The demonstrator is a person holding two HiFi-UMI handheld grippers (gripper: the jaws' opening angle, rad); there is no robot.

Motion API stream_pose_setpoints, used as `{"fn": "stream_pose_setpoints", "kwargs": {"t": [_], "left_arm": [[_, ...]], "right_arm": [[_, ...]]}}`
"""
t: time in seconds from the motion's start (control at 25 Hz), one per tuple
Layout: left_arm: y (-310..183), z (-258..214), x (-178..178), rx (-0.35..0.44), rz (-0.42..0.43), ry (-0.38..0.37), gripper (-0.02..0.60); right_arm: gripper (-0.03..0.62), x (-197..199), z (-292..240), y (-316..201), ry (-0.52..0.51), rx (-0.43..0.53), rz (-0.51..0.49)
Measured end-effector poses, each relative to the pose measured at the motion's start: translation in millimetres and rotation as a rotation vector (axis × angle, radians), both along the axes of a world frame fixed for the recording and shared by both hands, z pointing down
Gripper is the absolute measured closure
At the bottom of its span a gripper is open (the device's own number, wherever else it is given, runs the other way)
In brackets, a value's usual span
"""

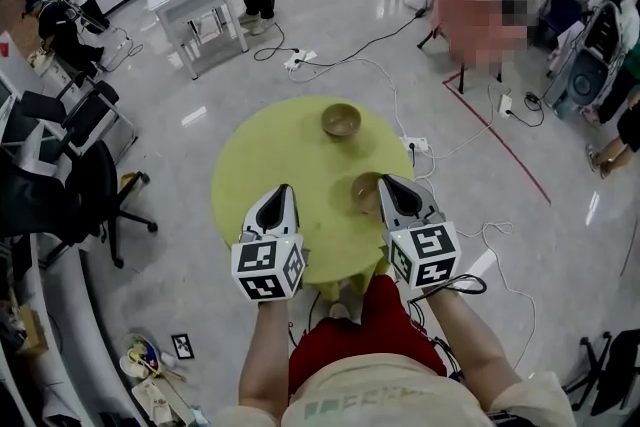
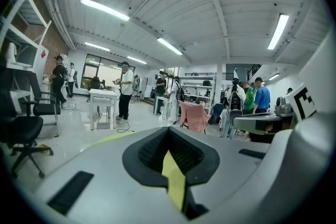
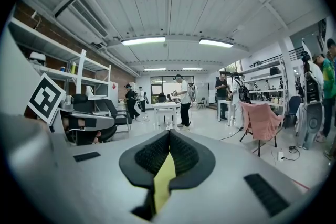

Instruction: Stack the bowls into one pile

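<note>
Two brown wooden bowls stand on a round yellow-green table (image 1: 260,175). One bowl (image 1: 341,119) is at the table's far side. The other bowl (image 1: 366,192) is at the right, partly hidden behind my right gripper (image 1: 385,180). My left gripper (image 1: 286,189) hovers over the table's near left part, away from both bowls. Both grippers point level toward the room, so neither gripper view shows a bowl. In the left gripper view the left gripper (image 2: 169,128) is shut and holds nothing. The right gripper (image 3: 169,132) is shut and holds nothing too.
A white table (image 1: 196,0) with a person beside it stands far left. A black office chair (image 1: 85,185) is left of the round table. Cables and a power strip (image 1: 415,146) lie on the floor to the right. A pink-draped chair (image 3: 261,120) stands far right.
</note>
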State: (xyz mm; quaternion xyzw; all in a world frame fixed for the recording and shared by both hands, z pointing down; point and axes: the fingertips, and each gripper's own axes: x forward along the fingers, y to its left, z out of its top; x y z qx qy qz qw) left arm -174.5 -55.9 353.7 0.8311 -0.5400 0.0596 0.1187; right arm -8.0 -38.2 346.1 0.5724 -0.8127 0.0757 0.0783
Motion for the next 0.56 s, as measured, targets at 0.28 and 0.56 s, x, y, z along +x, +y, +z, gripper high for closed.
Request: {"fn": "stream_pose_setpoints", "kwargs": {"t": [0.28,0.56], "left_arm": [[15,5,-2,-0.008,0.014,-0.002,0.558],[34,10,-2,0.0,0.026,0.004,0.558]], "right_arm": [[0.559,0,8,19,0.002,-0.021,0.023],[0.559,2,18,37,0.005,-0.024,0.023]]}}
